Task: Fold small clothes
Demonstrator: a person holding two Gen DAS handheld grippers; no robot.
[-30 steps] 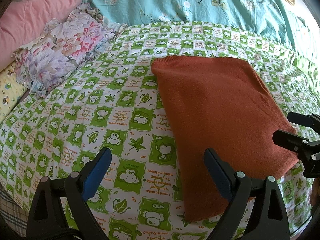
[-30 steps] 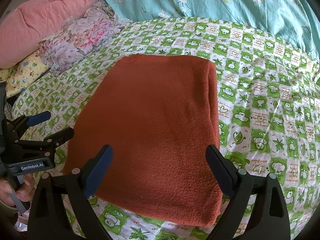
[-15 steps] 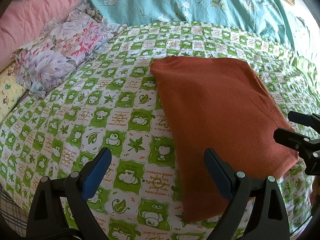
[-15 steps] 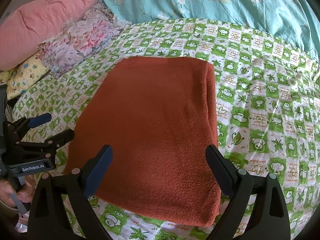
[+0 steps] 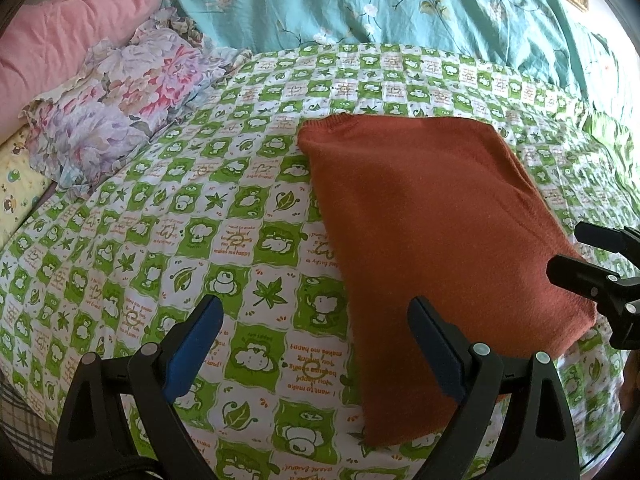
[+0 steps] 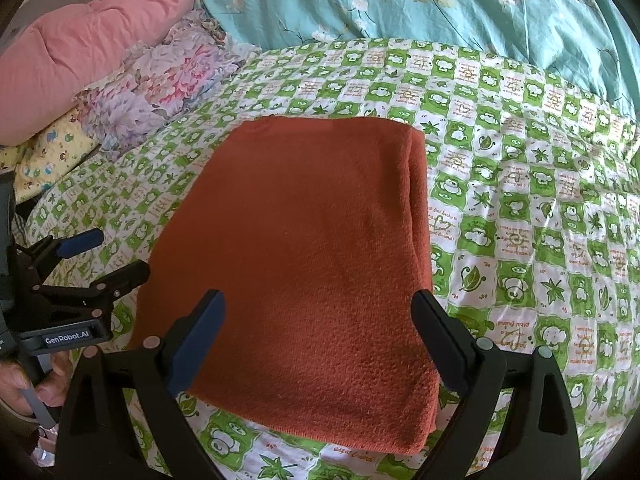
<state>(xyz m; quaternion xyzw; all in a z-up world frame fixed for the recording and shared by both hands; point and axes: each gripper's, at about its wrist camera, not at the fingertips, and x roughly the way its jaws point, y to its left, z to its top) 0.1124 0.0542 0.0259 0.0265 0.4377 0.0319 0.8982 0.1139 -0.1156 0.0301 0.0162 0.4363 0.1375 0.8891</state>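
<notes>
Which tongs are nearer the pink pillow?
Left. The left tongs hover open over the quilt on the orange garment's pillow side; the right tongs hover open above the garment, farther from the pink pillow.

Home bedroom: bed w/ green cartoon-check quilt (image 5: 248,208), teal floral duvet (image 5: 400,4), pink pillow (image 6: 100,48).

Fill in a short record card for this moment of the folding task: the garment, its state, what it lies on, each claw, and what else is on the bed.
garment: rust-orange knit garment
state: folded into a flat rectangle, layered edges along its right side
surface: green and white checked bedsheet
left claw: open, holding nothing, over the sheet at the garment's left edge
right claw: open, holding nothing, over the garment's near end
behind: teal floral quilt
far left: pink pillow, floral pillow
</notes>
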